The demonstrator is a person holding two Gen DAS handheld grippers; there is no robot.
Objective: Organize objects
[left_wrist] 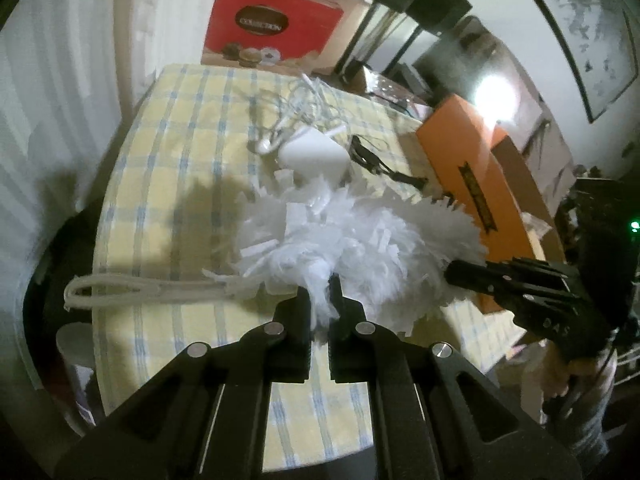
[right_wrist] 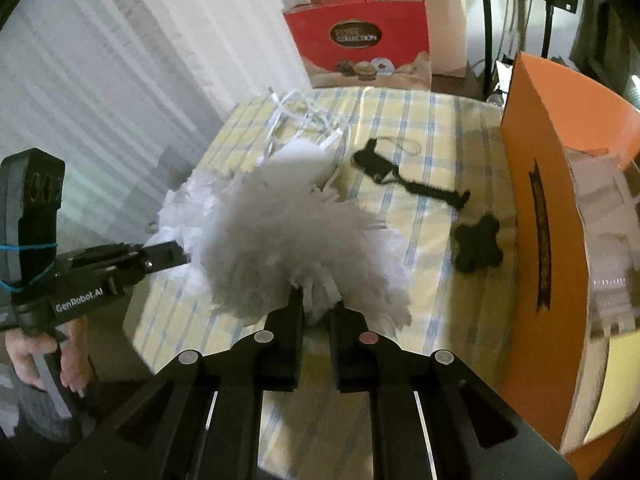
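Yellow-and-blue checked cloth (left_wrist: 168, 152) is covering the table and filling most of both views. At the right edge, a tall orange cardboard box (right_wrist: 540, 184) is standing with a dark and gold label strip down its face; at the far end, a red paper gift bag (left_wrist: 272, 24) is standing beyond the table. Mid-table, a fluffy white shredded-plastic pompom (left_wrist: 340, 236) is being pinched from two sides: the left gripper (left_wrist: 320, 300) is clamping strands at its near edge between narrowly set jaws, and the right gripper (right_wrist: 316, 304) is likewise gripping strands on the opposite side. A white looped cord handle (left_wrist: 132, 290) is lying flat on the cloth, left of the pompom. Farther off, a white square charger block (left_wrist: 314, 154) is sitting among tangled white cables (left_wrist: 296, 100). Right of these, a black braided strap (right_wrist: 404, 180) is lying beside a small black cross-shaped pad (right_wrist: 478, 248), near the orange box.
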